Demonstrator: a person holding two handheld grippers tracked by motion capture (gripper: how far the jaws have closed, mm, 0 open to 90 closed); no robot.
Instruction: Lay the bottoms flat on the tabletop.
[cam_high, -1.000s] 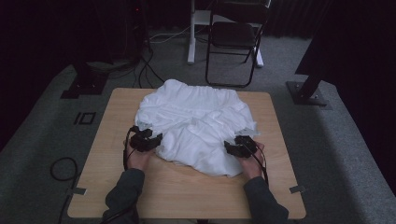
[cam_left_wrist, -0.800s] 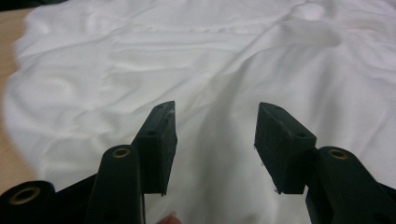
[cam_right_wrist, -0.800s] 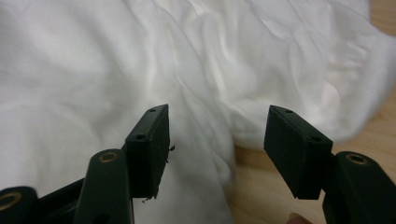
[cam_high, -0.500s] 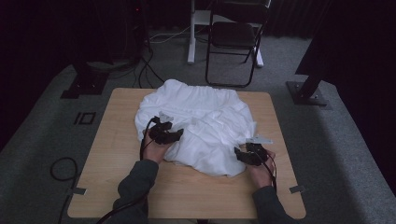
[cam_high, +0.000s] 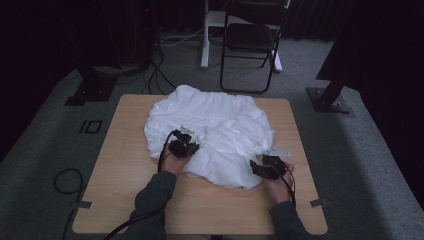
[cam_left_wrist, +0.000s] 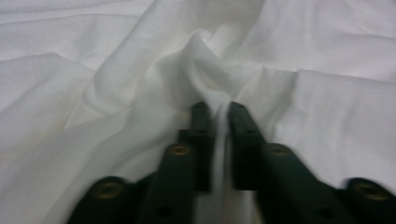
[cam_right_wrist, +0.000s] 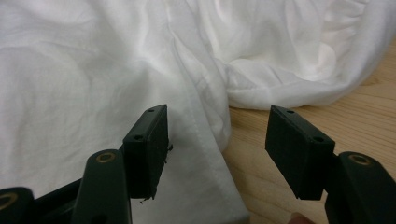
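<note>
my left gripper (cam_left_wrist: 215, 108): jaws have just been closing, and now they pinch a raised fold of the white cloth (cam_left_wrist: 140, 70) between the pads; in the high view this gripper (cam_high: 183, 146) sits on the cloth's near-left part.
my right gripper (cam_right_wrist: 217, 133): jaws stand wide apart with nothing pressed; a hemmed edge of the cloth (cam_right_wrist: 205, 140) runs up between them, nearer the left jaw, with bare table (cam_right_wrist: 280, 121) under the right jaw.
cloth from my right gripper: straight ahead and to its left; in the high view this gripper (cam_high: 265, 167) is at the cloth's near-right corner, just touching its border.
cloth place: a crumpled heap (cam_high: 210, 125) on the far and middle part of the table (cam_high: 125, 200), near edge well short of the table's near edge.
long axis: the heap runs roughly from its far-left to its near-right; the hem by my right gripper points away from me.
nearer hand: right for that hem, i judge; it needs a small shift toward the cloth before closing.
</note>
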